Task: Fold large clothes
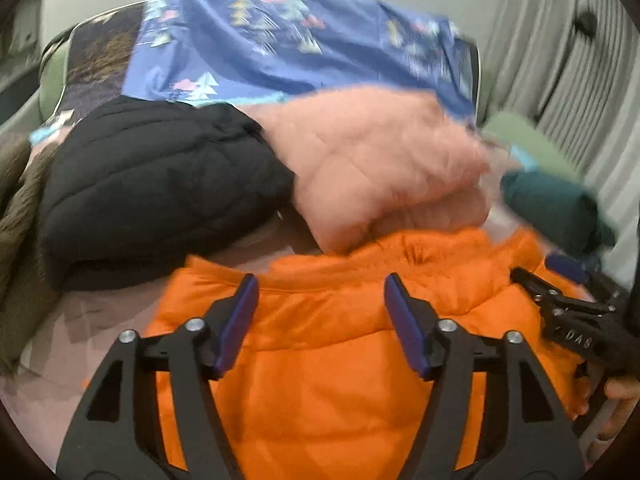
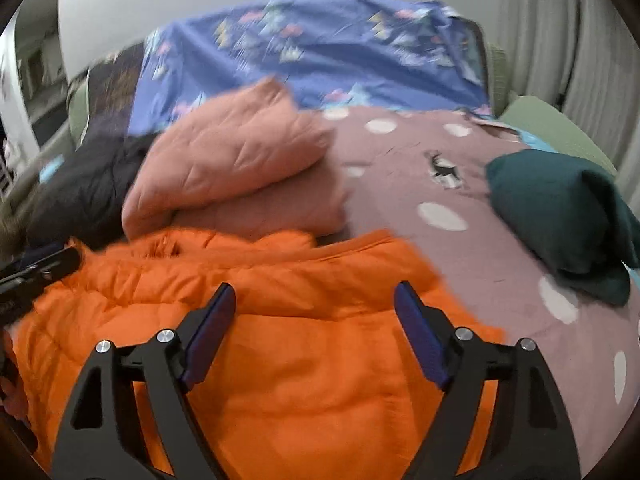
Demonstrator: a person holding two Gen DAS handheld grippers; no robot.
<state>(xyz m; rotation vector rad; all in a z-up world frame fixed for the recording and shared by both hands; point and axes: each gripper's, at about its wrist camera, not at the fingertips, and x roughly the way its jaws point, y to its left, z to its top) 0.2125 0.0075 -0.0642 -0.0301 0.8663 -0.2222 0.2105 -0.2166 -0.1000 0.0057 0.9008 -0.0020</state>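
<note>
The orange puffer jacket [image 1: 320, 360] lay spread on the mauve spotted bedcover [image 2: 460, 200], directly beneath and ahead of both claws. The left gripper [image 1: 320, 322] stood wide apart with nothing between its pads, the quilted orange cloth only showing under the gap; the right gripper [image 2: 316, 330] was likewise spread wide and empty above the jacket's right half. Judged from its puffed, stitched panels, the jacket would be light, soft and springy, with a smooth shell likely to slide between pads, so a deep pinch on a seam or hem should hold better than a bite on a plump panel. The collar edge [image 1: 360, 256] just beyond the left claw's tips looked a firm place to grip. Farther ahead sat a folded pink quilted garment [image 2: 232, 160], a black jacket [image 1: 152, 184] to its left, and a dark green bundle [image 2: 560, 216] to the right.
</note>
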